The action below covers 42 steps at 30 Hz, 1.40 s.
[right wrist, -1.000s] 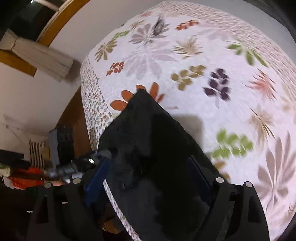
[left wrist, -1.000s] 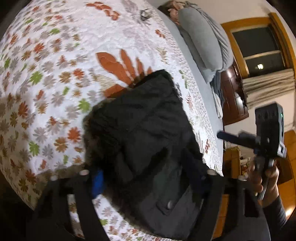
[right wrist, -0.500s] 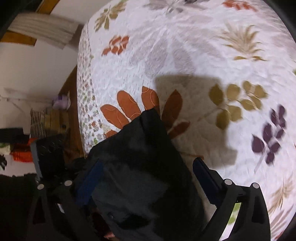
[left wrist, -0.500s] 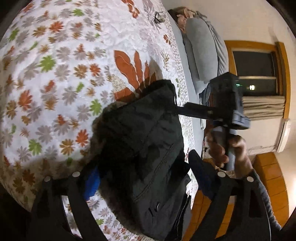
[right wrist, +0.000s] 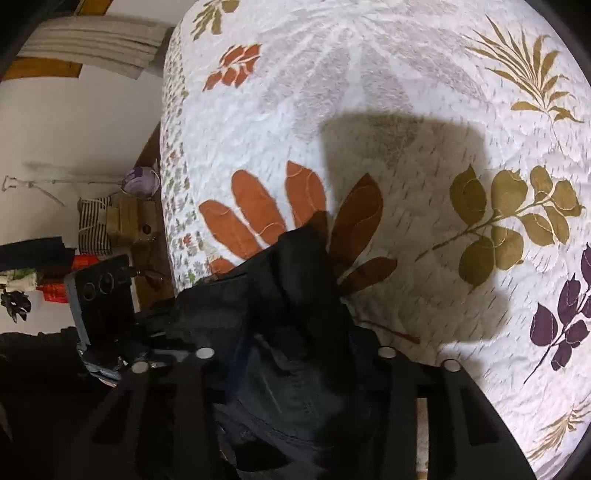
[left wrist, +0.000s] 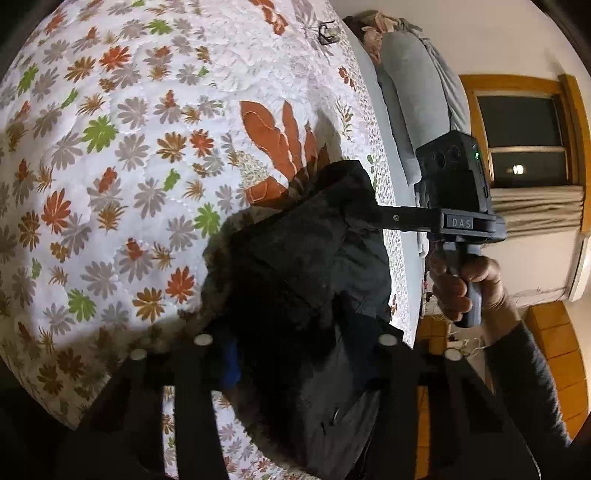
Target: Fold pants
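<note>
The black pants (left wrist: pixel 295 280) lie bunched near the edge of the floral bedspread (left wrist: pixel 129 147). My left gripper (left wrist: pixel 291 354) is shut on the pants' cloth, which fills the gap between its fingers. My right gripper (right wrist: pixel 291 365) is also shut on the pants (right wrist: pixel 288 302) and holds a fold of them above the bedspread (right wrist: pixel 406 110). In the left wrist view the right gripper (left wrist: pixel 354 218) reaches in from the right, its fingers buried in the far upper edge of the pants. The left gripper body (right wrist: pixel 103 299) shows at the left of the right wrist view.
A grey pillow or bolster (left wrist: pixel 413 92) lies along the bed's far side. A window with a wooden frame (left wrist: pixel 524 129) and a curtain stands beyond. Beside the bed are a wooden floor, a striped bag (right wrist: pixel 94 225) and clutter. A small dark object (left wrist: pixel 327 31) lies on the bedspread.
The right gripper moved in from beside the bed and closed on the pants' far edge. Both grippers closed on the cloth, and the pants are more bunched.
</note>
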Tool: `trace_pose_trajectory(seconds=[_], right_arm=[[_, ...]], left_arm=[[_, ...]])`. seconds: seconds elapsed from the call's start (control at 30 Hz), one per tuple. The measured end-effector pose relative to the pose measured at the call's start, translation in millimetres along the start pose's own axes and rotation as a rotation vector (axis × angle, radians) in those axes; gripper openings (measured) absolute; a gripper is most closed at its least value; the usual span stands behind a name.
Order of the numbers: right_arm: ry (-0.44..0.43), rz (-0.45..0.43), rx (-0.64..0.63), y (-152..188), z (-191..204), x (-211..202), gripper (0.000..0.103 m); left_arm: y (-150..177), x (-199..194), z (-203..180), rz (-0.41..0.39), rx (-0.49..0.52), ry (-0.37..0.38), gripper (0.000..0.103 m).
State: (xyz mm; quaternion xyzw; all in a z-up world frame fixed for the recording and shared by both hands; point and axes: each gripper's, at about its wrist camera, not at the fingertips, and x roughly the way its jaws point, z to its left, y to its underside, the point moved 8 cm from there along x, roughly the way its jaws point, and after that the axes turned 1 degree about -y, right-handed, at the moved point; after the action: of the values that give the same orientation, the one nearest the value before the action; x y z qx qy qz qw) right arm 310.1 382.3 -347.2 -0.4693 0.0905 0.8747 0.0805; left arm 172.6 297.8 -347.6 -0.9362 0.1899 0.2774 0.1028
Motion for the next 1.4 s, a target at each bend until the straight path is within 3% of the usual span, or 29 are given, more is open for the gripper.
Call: trace_pose_trajectory(seconds=[0.13,0.23,0.77,1.0,1.4], right_arm=[[-0.005,-0.011,-0.012,6.5,9.0,-13.4,0.027],[-0.007,-0.025,-0.022,11.6,13.1,-26.3,0.023],[0.057,-0.118,-0.027,39.5,39.4,-81.3,0.022],[0.088,-0.174,-0.019,67.7,57.6,-113.4,0.022],[0.152,-0.246,-0.013,103.4,80.2,-148.2,0.022]], left_arm=[[1.4,-1.3,-7.3,-0.001,0.033,0.028,0.031],[-0.5,-0.7,-15.0,-0.003,0.06,0.04,0.029],[-7.1,-7.3,-72.9,-0.061,0.261,0.022,0.027],[6.0,-19.9,-108.7,-0.083,0.364,-0.021,0.026],[31.3,-34.9,-145.0,-0.094,0.442,-0.021,0.025]])
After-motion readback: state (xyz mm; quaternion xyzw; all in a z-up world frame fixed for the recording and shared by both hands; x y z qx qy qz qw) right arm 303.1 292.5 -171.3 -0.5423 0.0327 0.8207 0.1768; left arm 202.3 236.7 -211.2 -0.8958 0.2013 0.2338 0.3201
